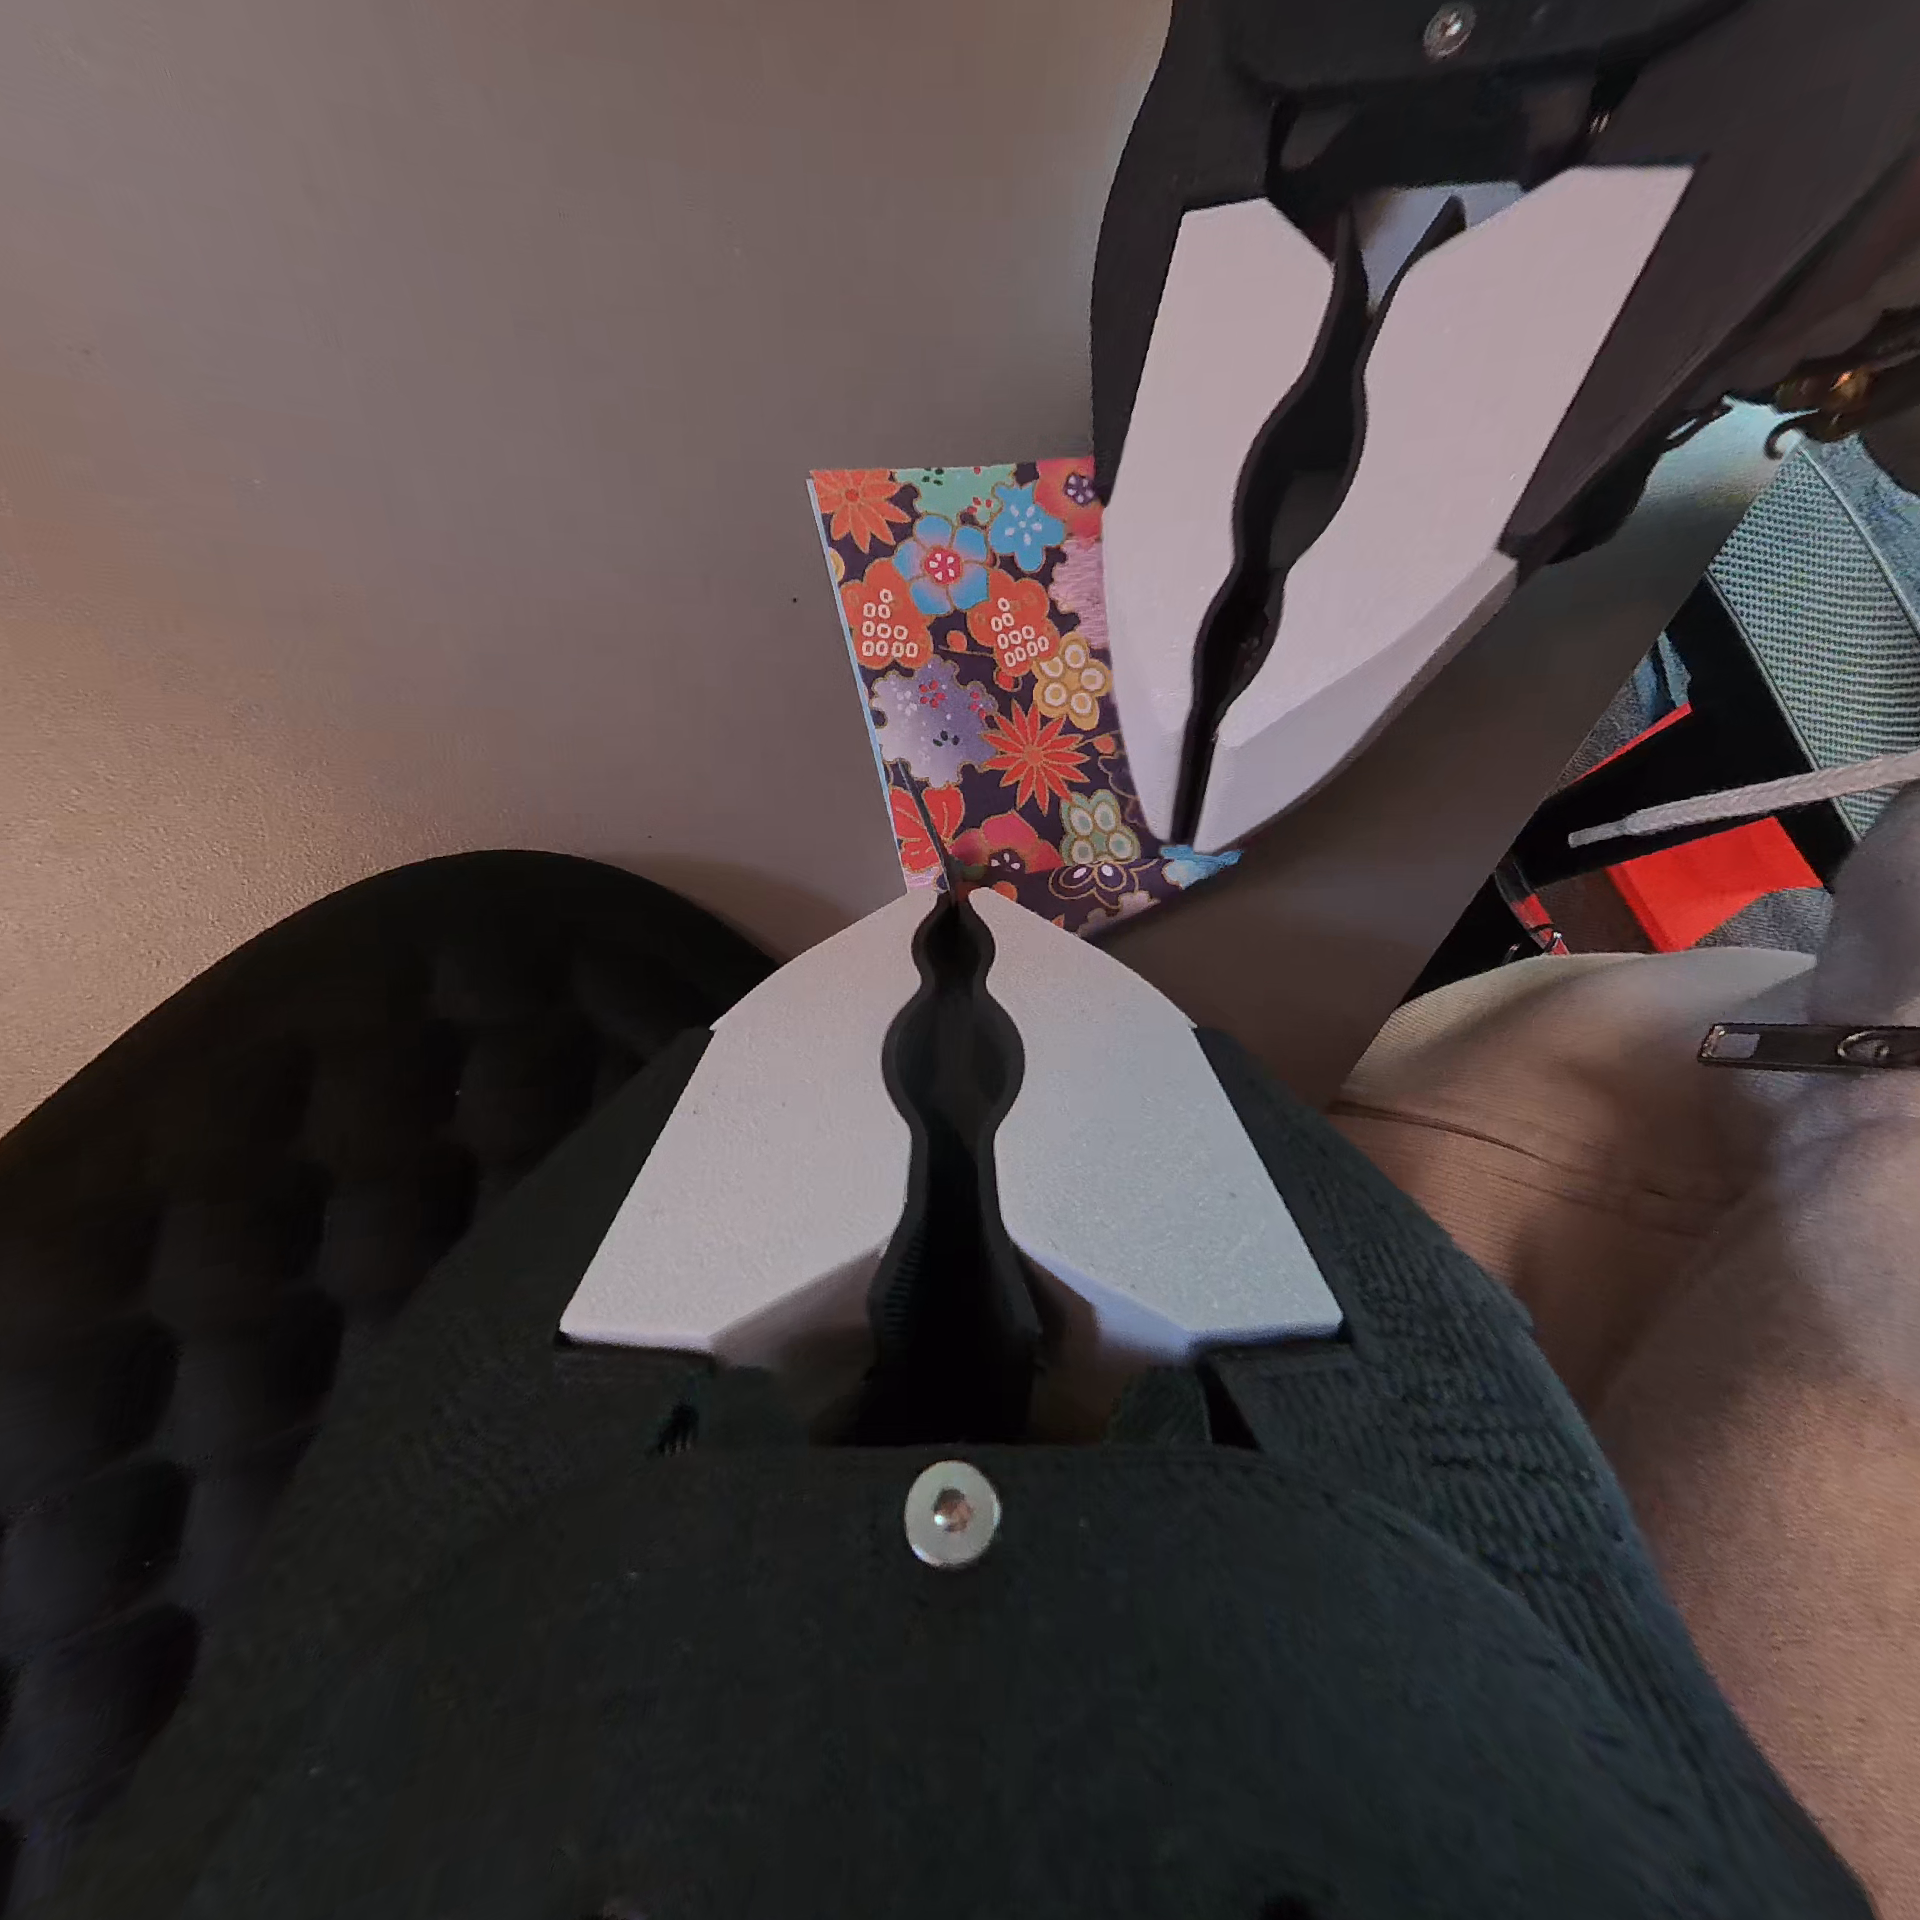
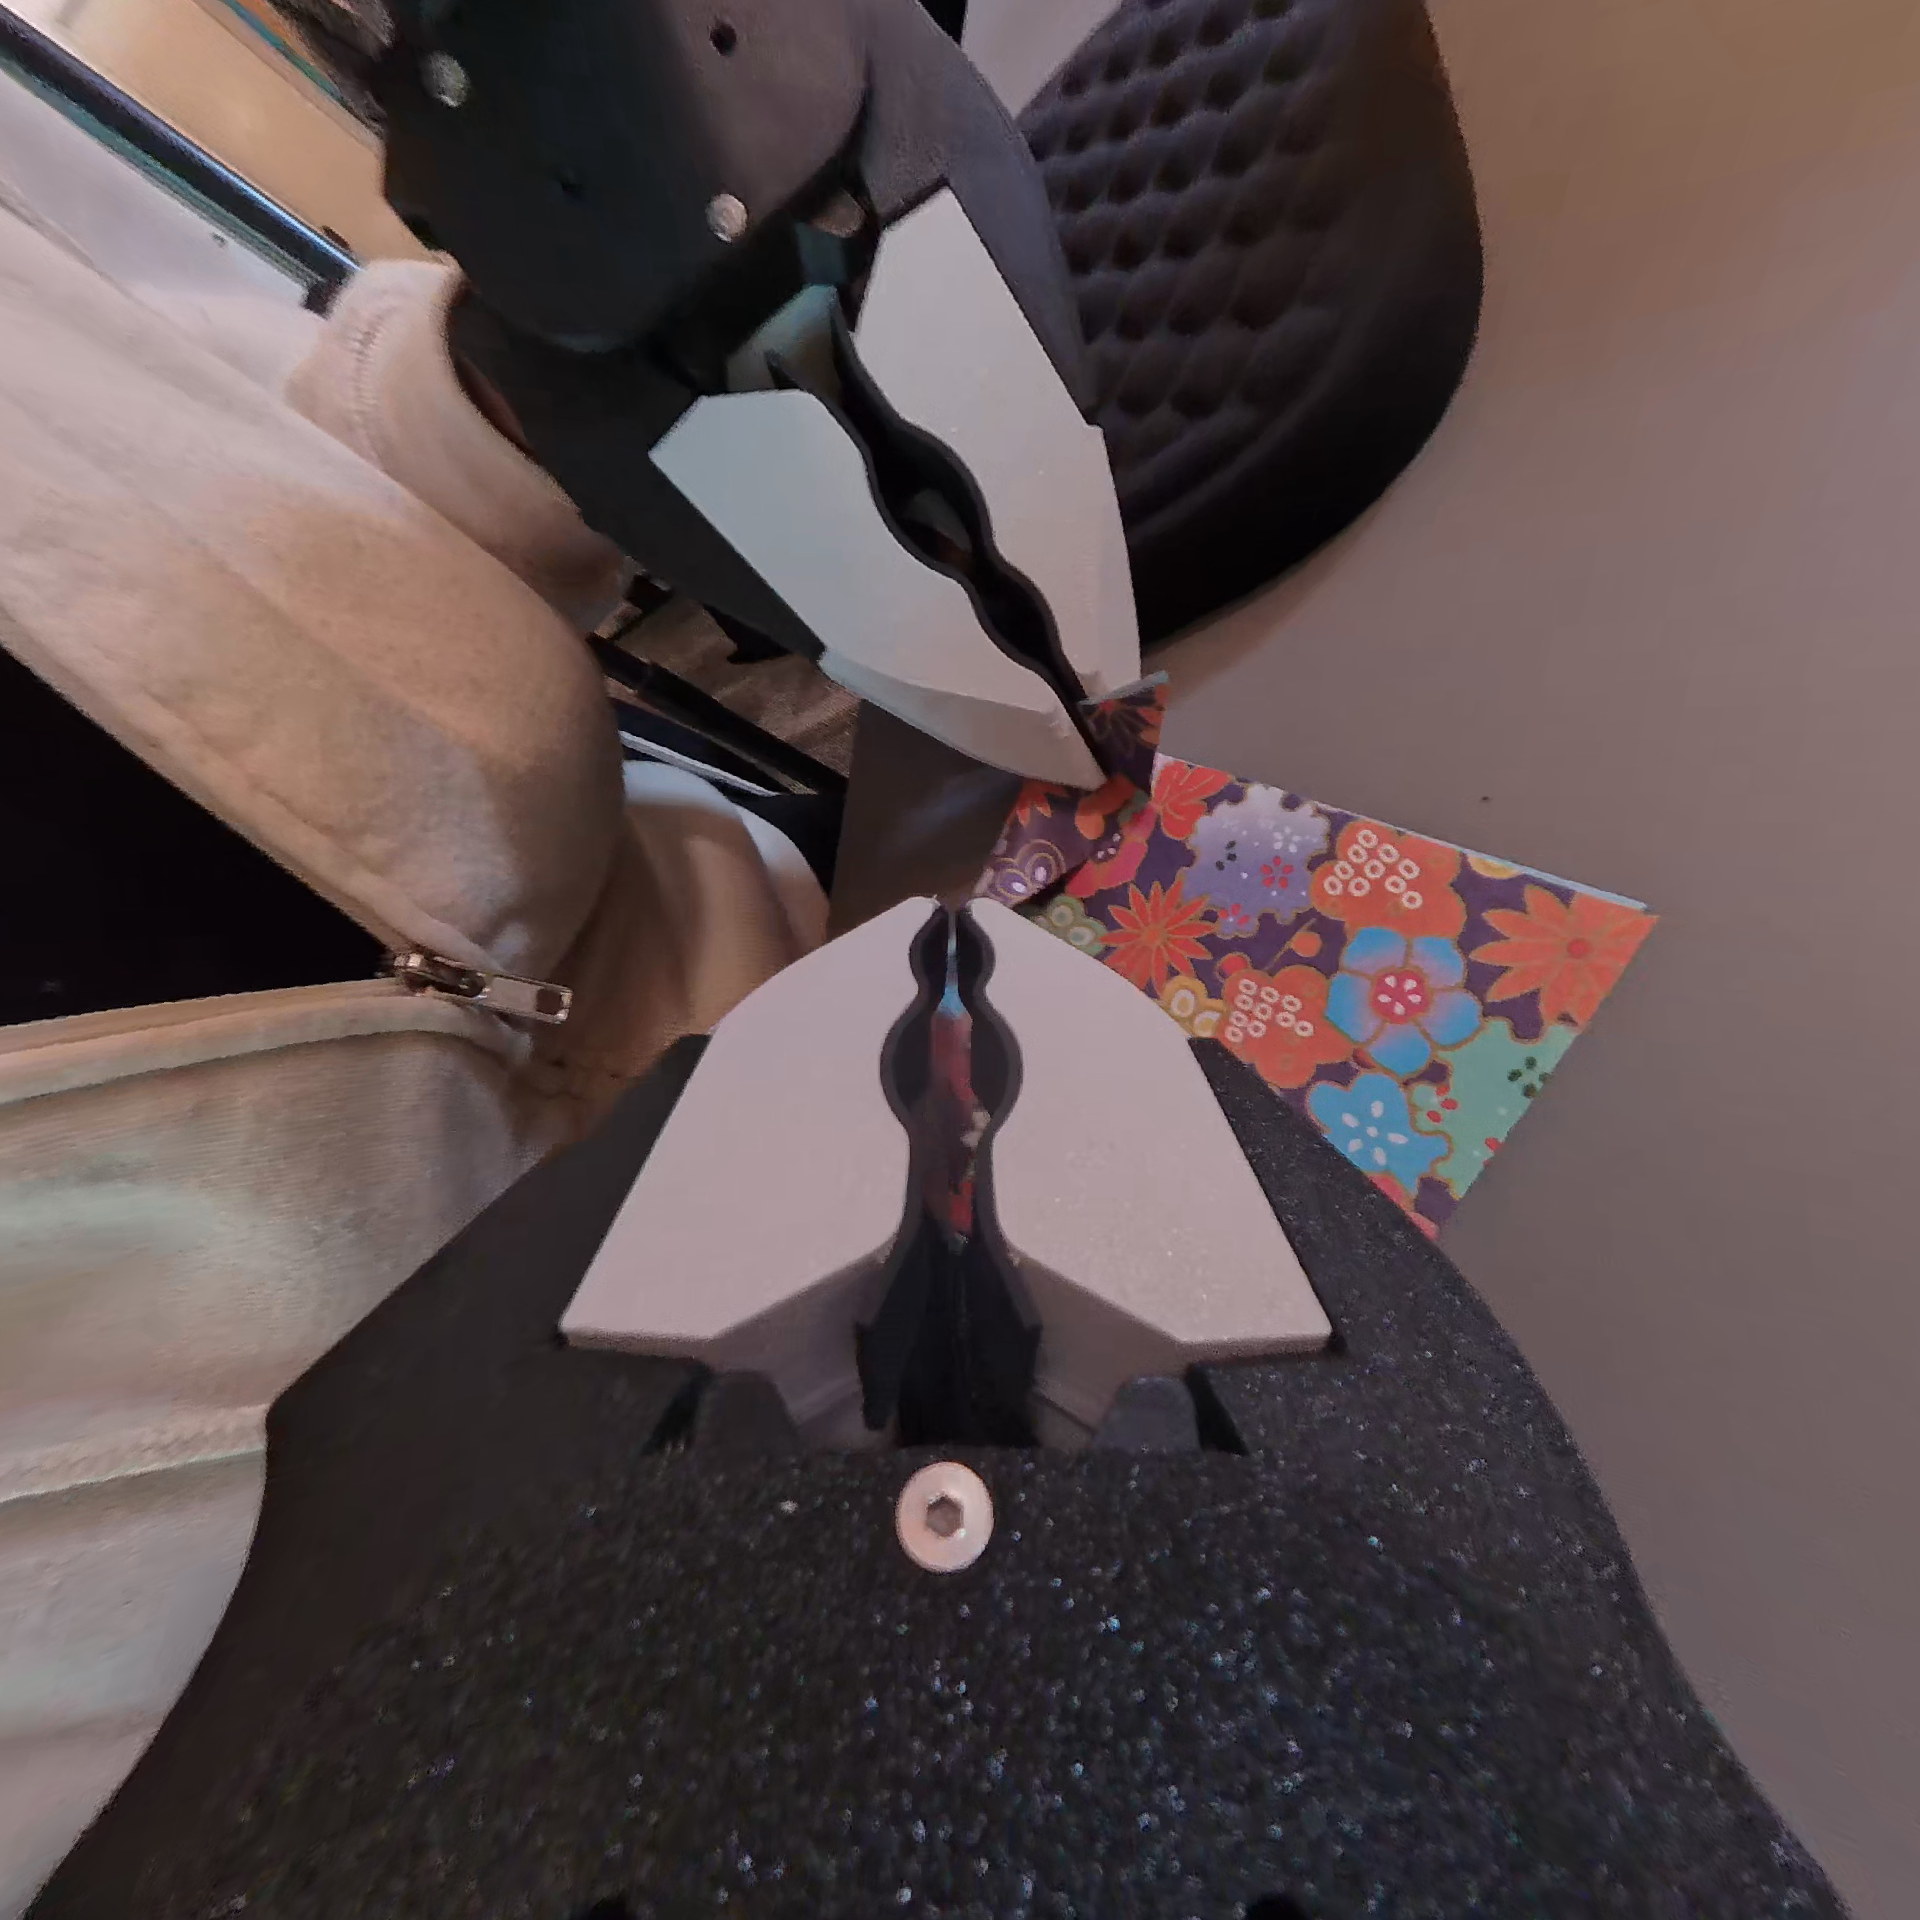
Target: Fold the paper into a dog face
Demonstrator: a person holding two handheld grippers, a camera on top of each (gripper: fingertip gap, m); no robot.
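Both grippers pinch one floral paper.

Left gripper (image 1: 951,904) clamps the paper (image 1: 977,665) at a near corner; right gripper (image 2: 948,914) clamps a lifted fold just beside. Beyond, the rest lies flat on the grey tabletop (image 1: 468,416), black pad (image 2: 1247,312) farther.

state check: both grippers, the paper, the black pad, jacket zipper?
left gripper: shut, pinching the near edge of the paper.
right gripper: shut on the paper, a strip of it visible between its fingers.
floral paper: partly folded, near corner lifted, far part flat on the grey table.
black dimpled pad: lying on the table, untouched.
jacket zipper: pull in view; zipped or not, can't tell.
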